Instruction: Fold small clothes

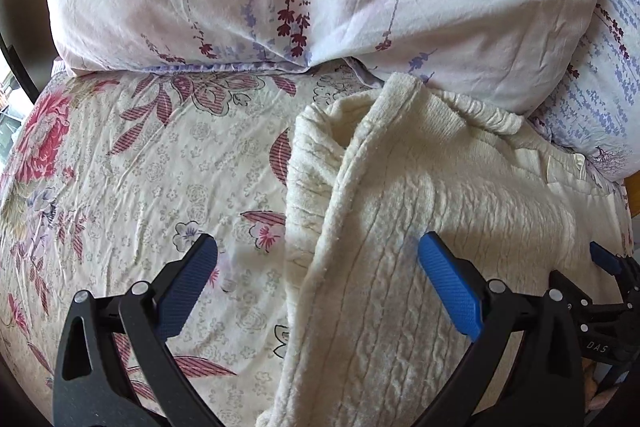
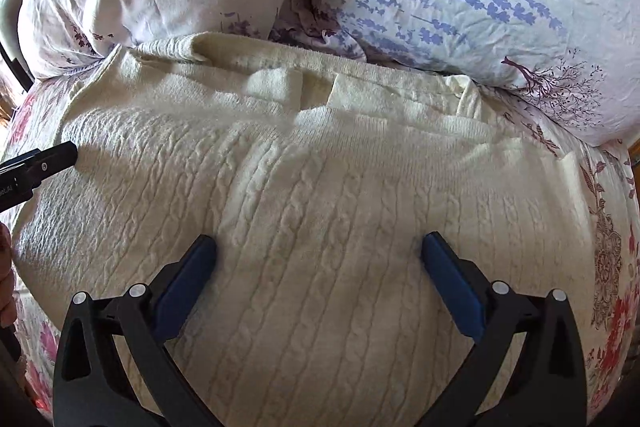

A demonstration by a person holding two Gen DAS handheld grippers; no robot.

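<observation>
Both tools, left tool (image 1: pixel 318 253) and right tool (image 2: pixel 319 251), hung wide and empty over the cream sweater (image 2: pixel 320 187), so I'd pinch its lower-frame hem evenly before folding toward the pillows (image 2: pixel 460 7).

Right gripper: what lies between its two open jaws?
In the right wrist view, only the cream cable-knit sweater lies flat between the right gripper jaws; they do not pinch it.
</observation>
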